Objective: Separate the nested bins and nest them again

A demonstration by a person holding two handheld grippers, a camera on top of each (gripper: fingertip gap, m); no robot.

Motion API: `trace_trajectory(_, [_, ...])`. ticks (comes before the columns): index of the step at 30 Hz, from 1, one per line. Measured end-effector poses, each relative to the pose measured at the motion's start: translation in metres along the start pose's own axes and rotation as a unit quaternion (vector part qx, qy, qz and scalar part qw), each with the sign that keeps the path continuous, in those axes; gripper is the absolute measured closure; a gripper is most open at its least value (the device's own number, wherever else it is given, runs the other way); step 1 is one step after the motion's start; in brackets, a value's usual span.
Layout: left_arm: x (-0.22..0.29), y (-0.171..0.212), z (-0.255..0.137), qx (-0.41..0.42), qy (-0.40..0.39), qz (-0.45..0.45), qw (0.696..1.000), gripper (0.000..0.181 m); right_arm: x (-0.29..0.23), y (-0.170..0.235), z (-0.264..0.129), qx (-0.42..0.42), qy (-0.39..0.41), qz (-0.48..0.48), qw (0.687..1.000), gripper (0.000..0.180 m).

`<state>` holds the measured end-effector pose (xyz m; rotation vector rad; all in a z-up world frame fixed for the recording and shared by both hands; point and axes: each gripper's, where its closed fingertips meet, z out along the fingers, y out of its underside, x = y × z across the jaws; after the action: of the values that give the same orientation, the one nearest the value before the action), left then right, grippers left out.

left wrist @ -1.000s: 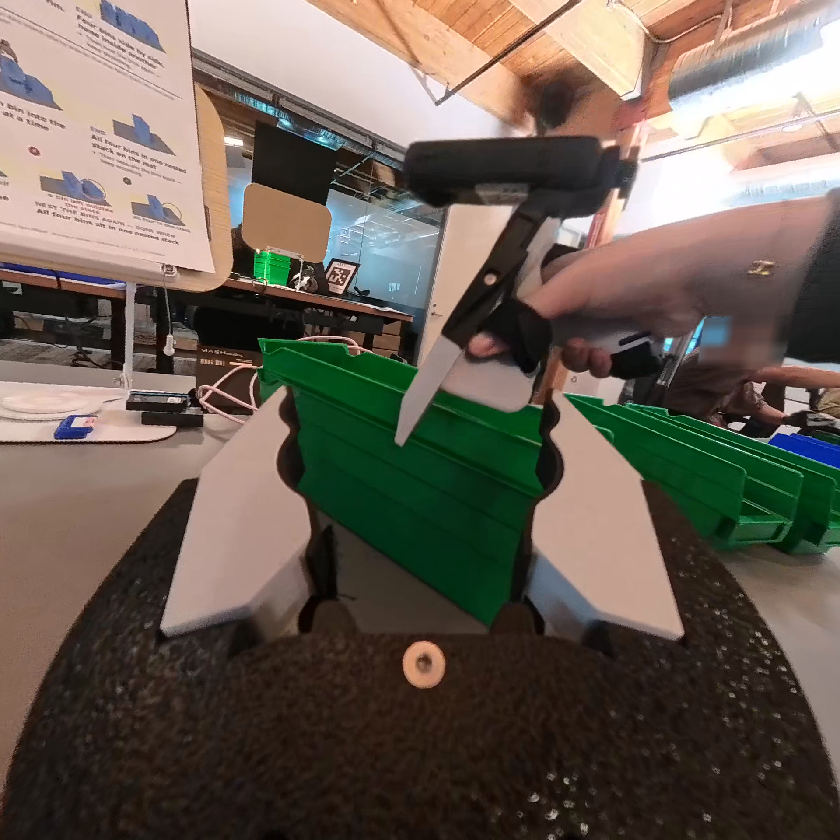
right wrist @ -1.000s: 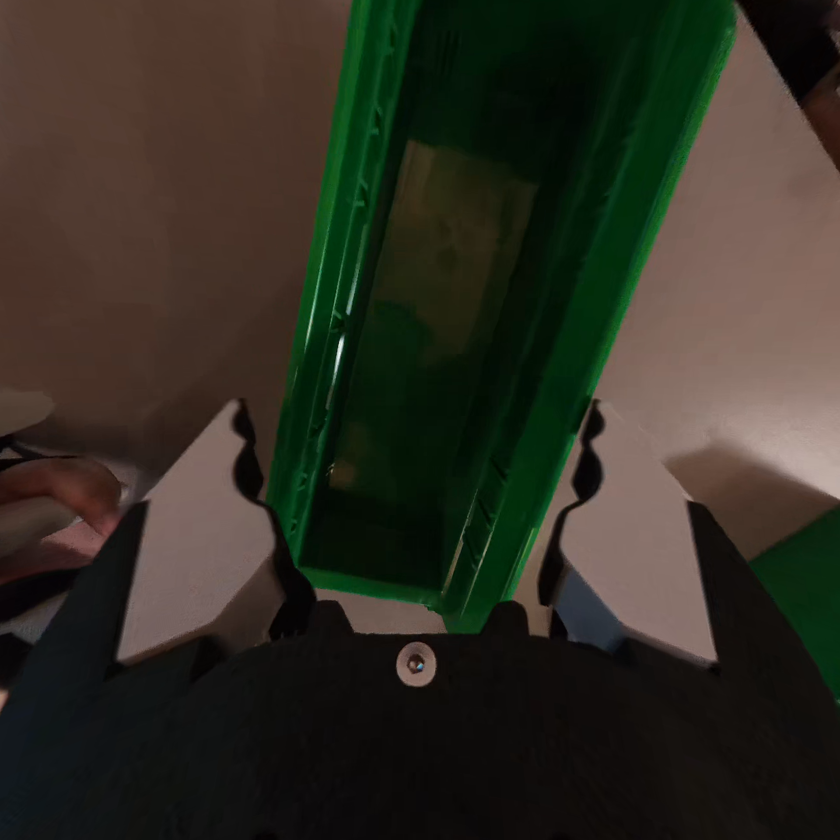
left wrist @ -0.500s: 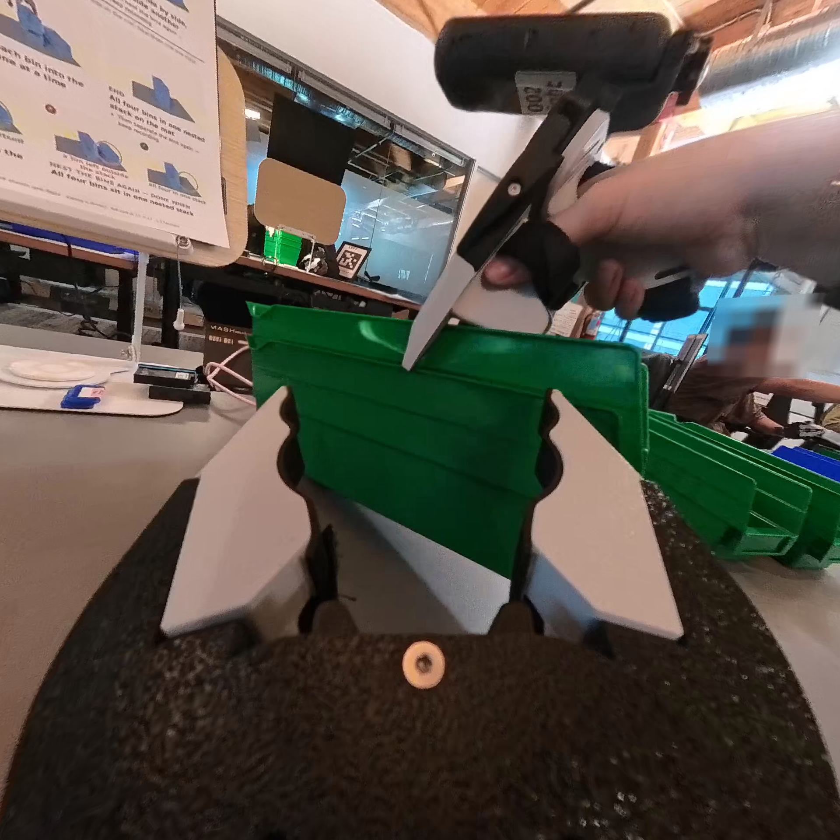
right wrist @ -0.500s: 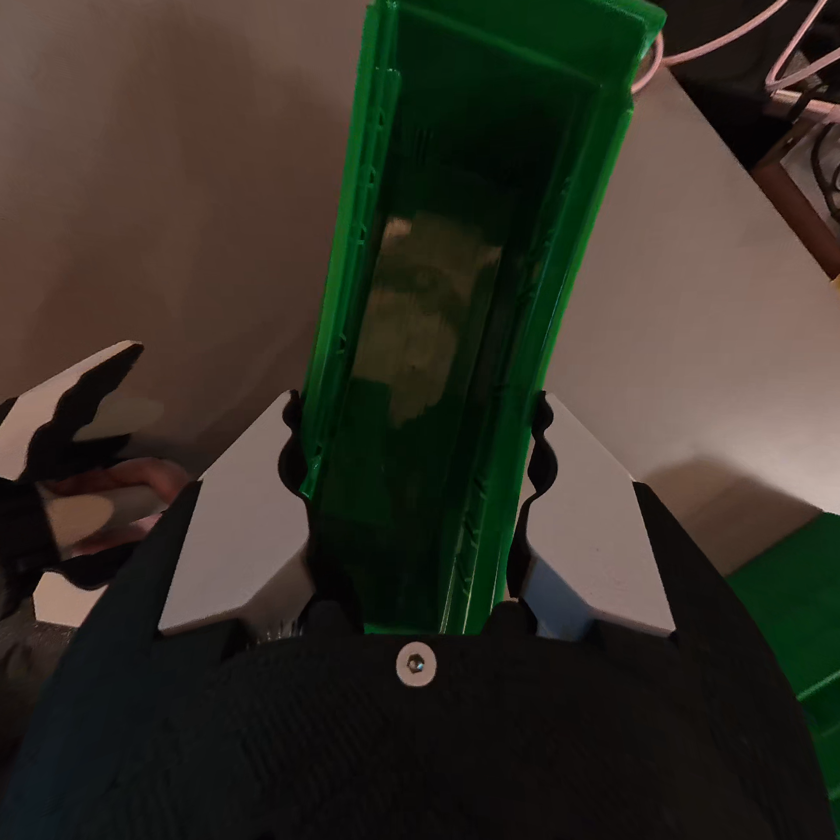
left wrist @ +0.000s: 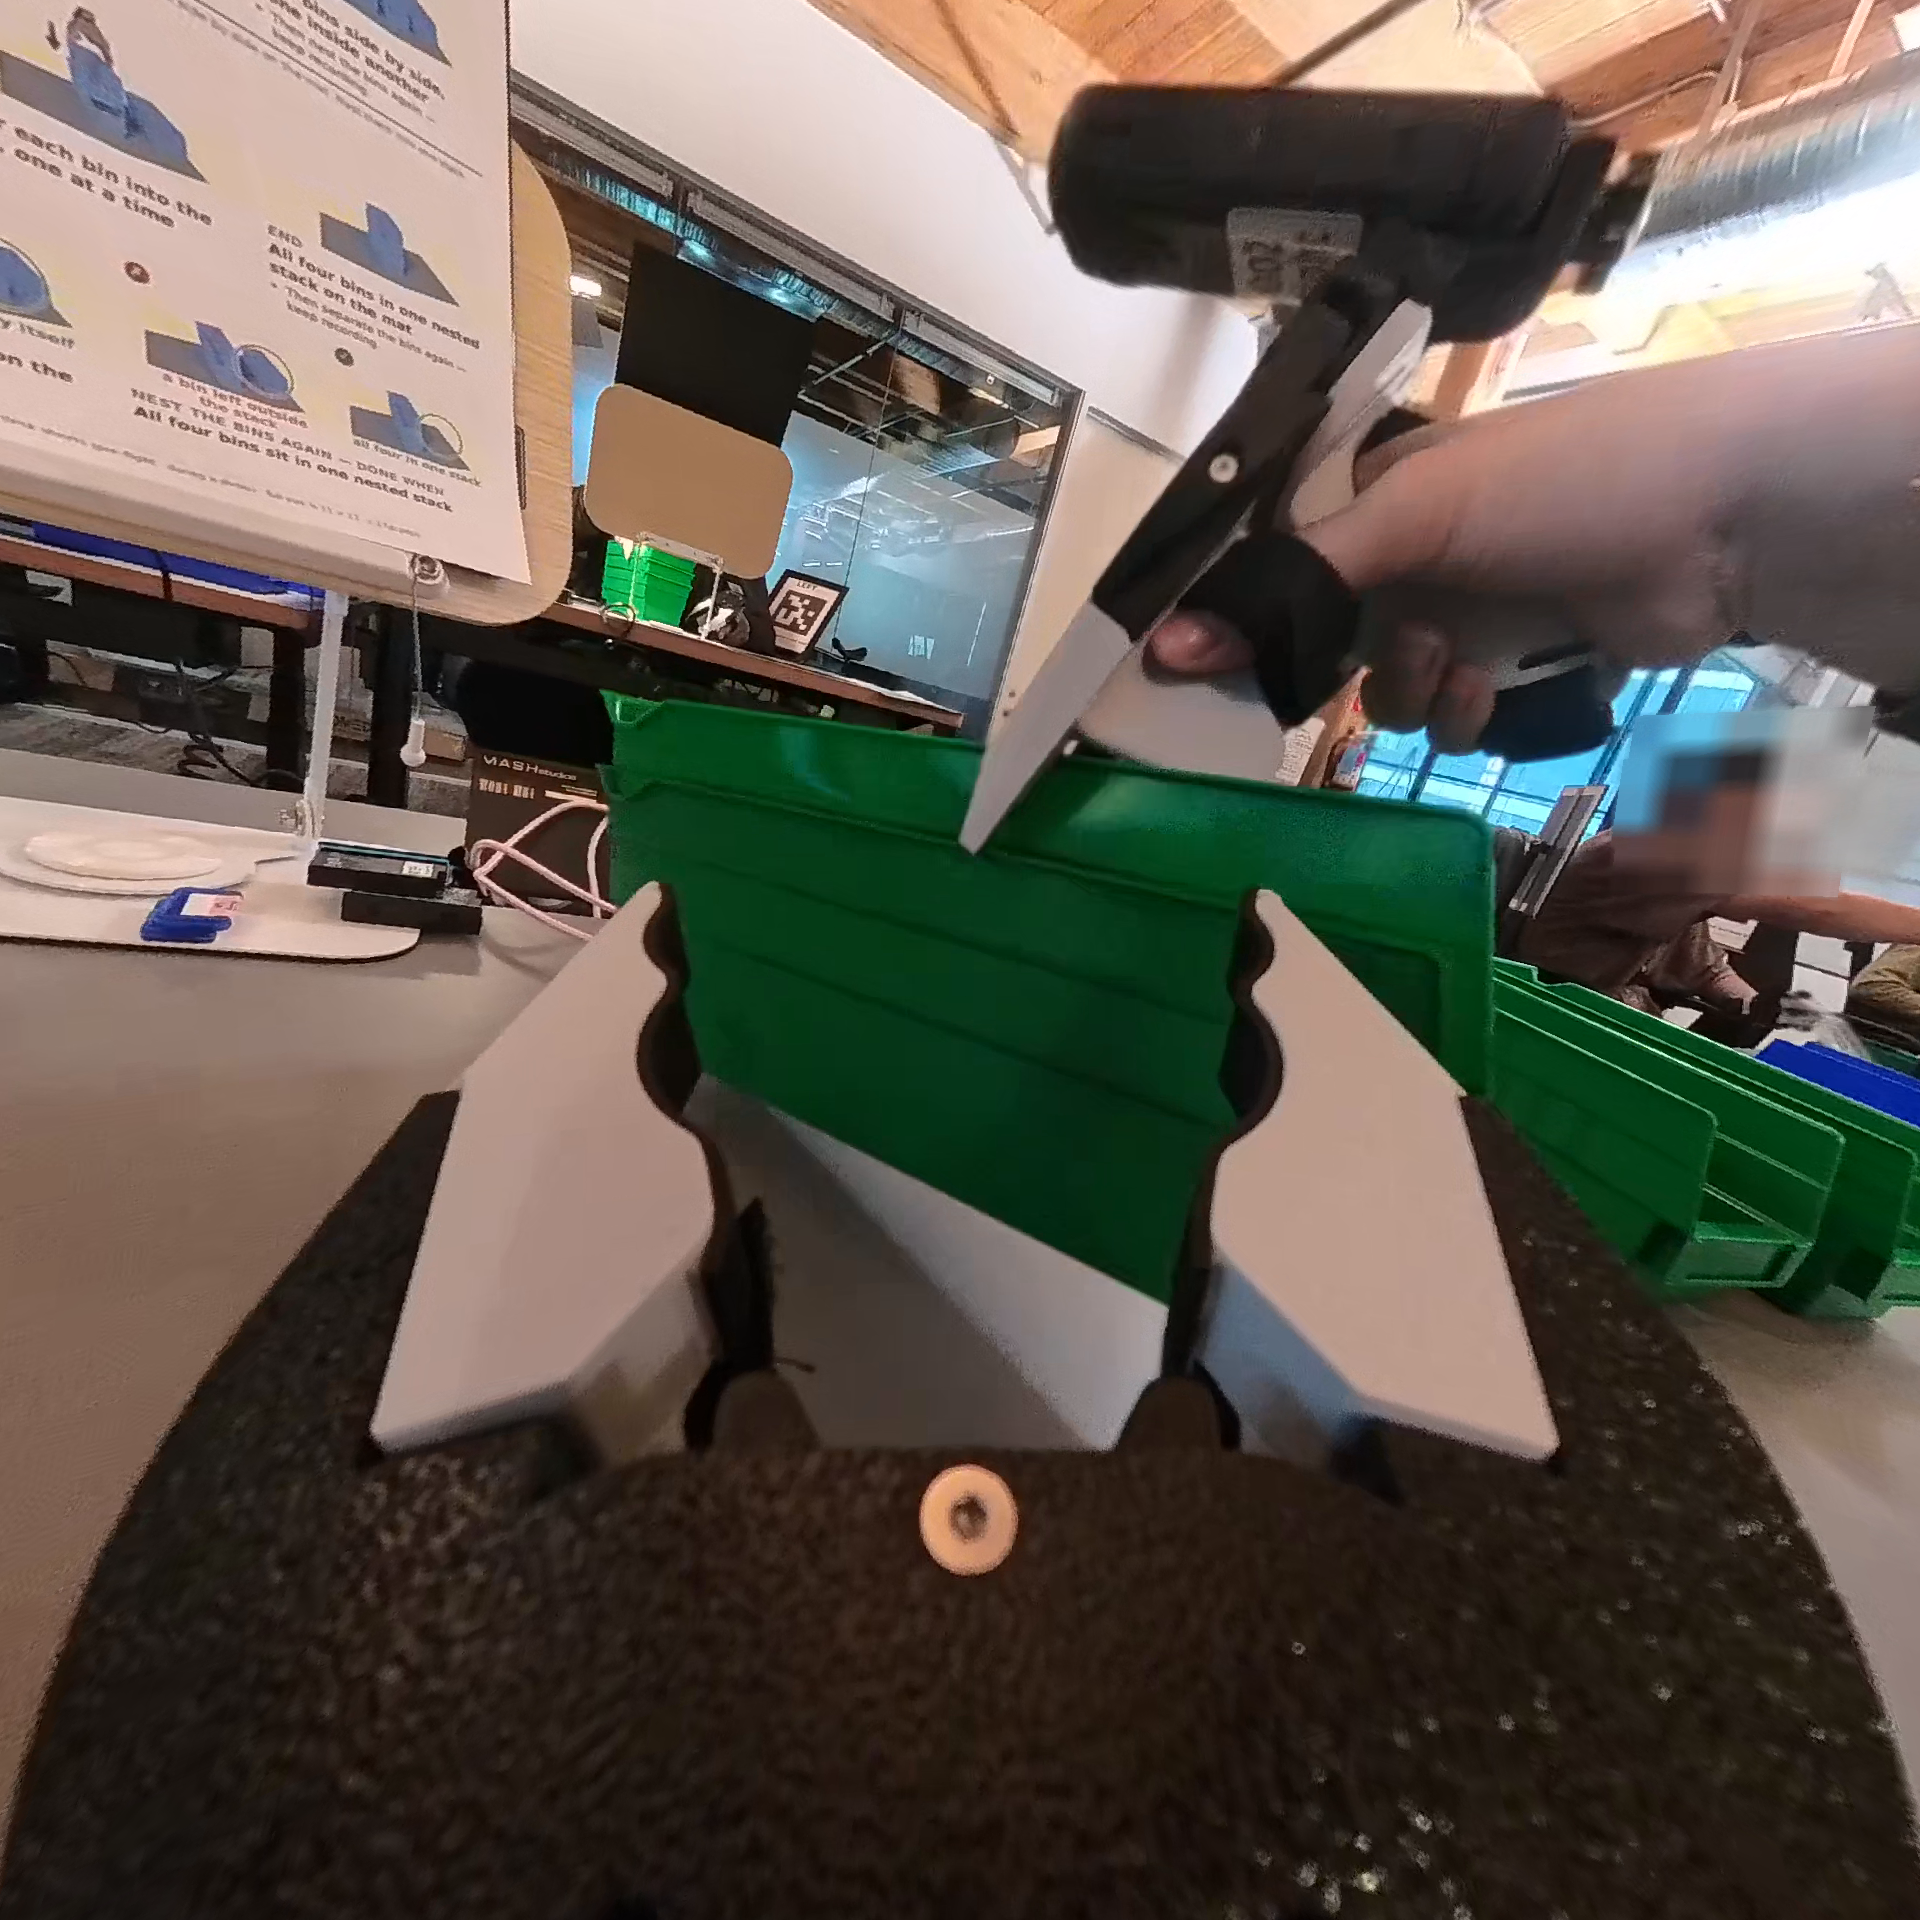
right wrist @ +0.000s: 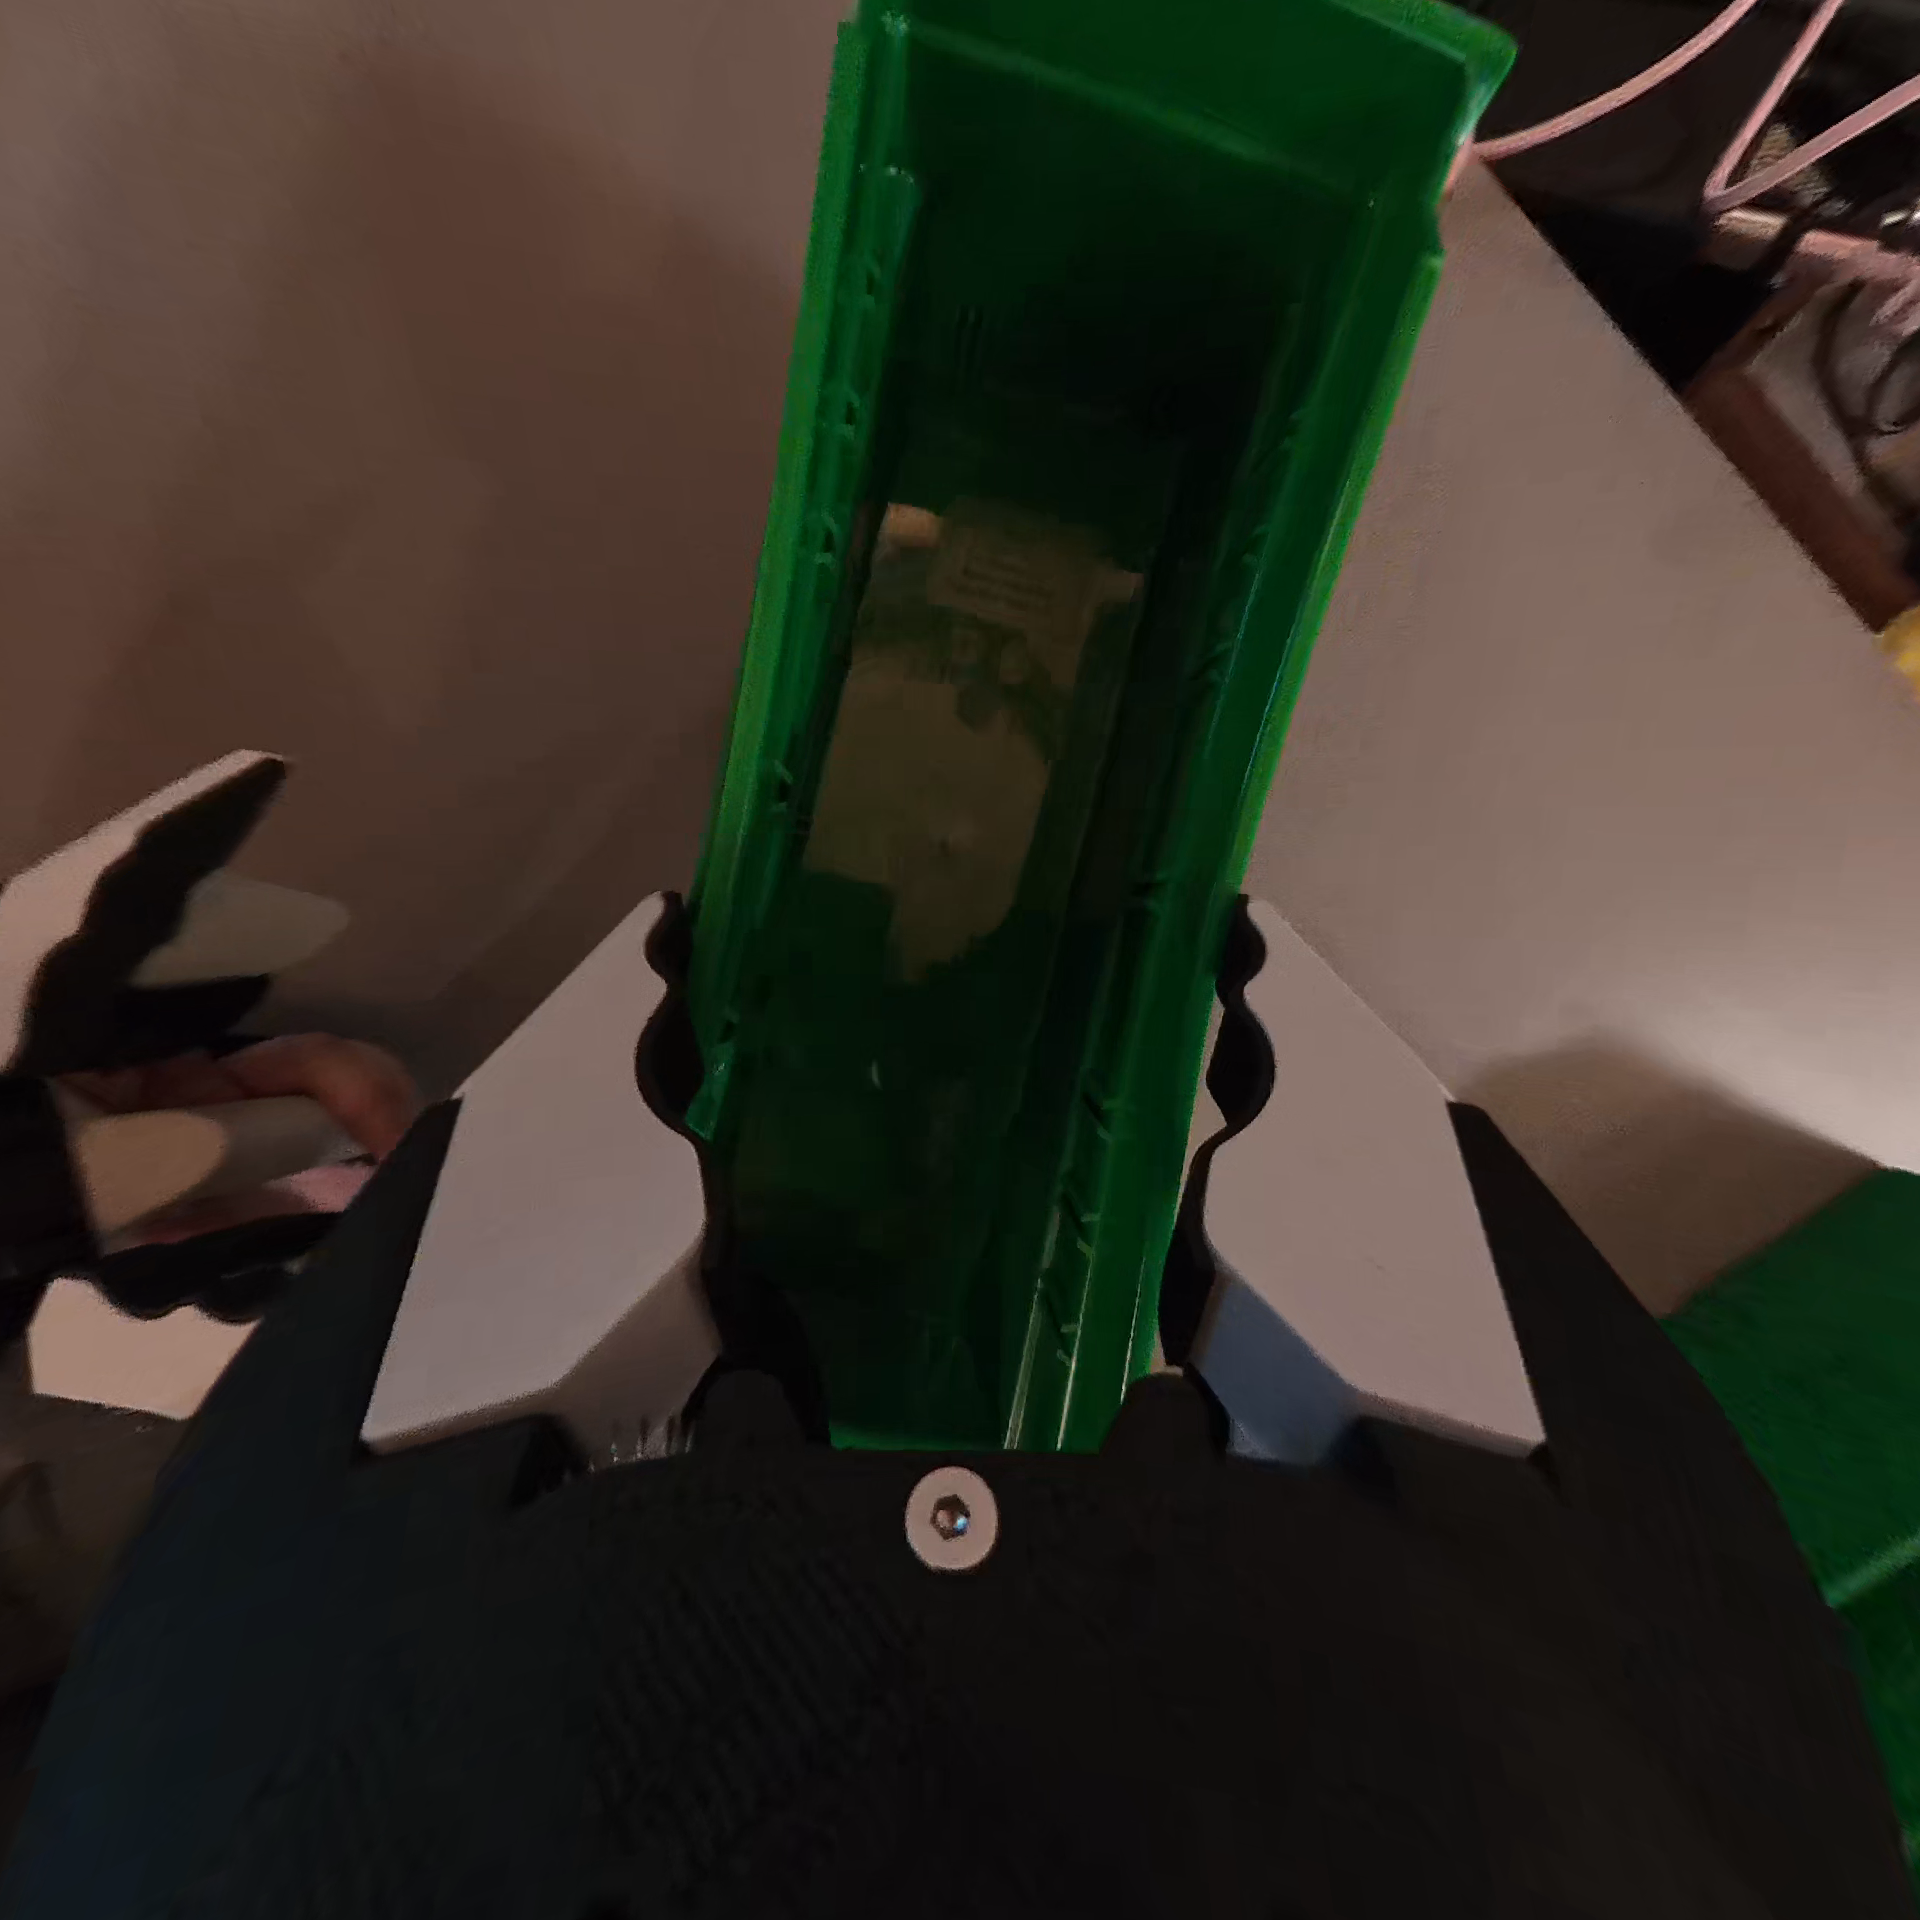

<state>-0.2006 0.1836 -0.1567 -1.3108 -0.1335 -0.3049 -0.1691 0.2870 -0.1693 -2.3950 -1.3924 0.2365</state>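
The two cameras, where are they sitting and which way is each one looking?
Left wrist view: sits on the left gripper, low over the grey table, looking sideways at the long green plastic bin; a hand with the right gripper shows.
Right wrist view: sits on the right gripper, looking down into that bin; the left gripper shows at the left edge.
Both share the bin and table.

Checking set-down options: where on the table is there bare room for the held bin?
Bare grey table lies left of the lifted green bin, up to the white mat. Right side is crowded by the row of green bins. The right gripper clamps the bin.
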Motion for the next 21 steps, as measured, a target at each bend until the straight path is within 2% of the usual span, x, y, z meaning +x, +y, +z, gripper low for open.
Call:
trace_trajectory(7, [0.004,0.001,0.001,-0.001,0.013,-0.005,1.0,0.077,-0.015,0.008,0.01,-0.011,-0.03,-0.026,0.999,0.077])
trace_trajectory(12, [0.005,0.007,0.004,-0.018,0.014,-0.01,1.0,0.07,-0.013,0.006,0.013,-0.001,0.002,-0.034,0.999,0.076])
trace_trajectory(21, [-0.008,0.017,0.007,-0.049,-0.005,-0.056,0.997,0.06,-0.022,0.007,0.016,0.006,-0.007,-0.028,1.0,0.074])
